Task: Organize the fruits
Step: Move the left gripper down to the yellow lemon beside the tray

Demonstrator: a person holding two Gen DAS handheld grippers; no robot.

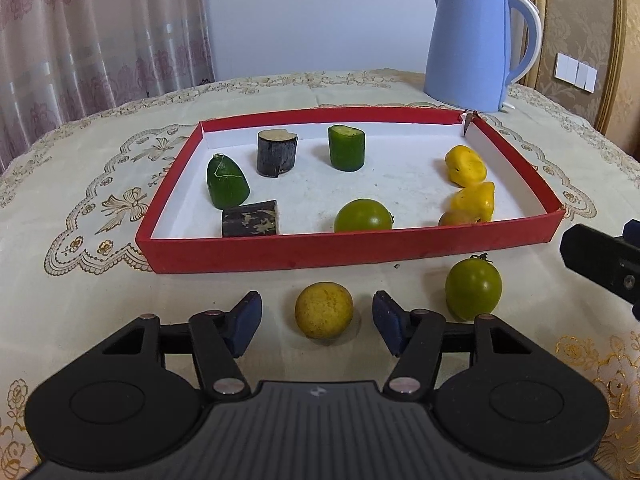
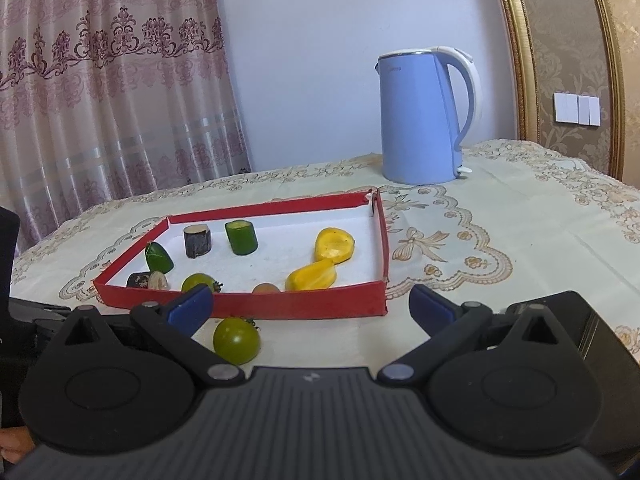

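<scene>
1. The red tray (image 1: 344,250) is looking like matt cardboard, its white paper lining showing scuffs.
2. The blue kettle (image 1: 466,48) is showing smooth, softly glossy plastic.
3. The green tomato (image 1: 473,290) is gleaming, smooth-skinned.
4. The yellow fruit (image 1: 324,310) is appearing matt and finely speckled.
5. The desk (image 1: 80,184) is wearing an embroidered cream cloth.

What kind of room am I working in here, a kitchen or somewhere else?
Most likely a home dining or living room, not clearly a kitchen: an embroidered tablecloth covers the table, patterned curtains hang behind it, and a blue electric kettle stands near a wall switch.
</scene>
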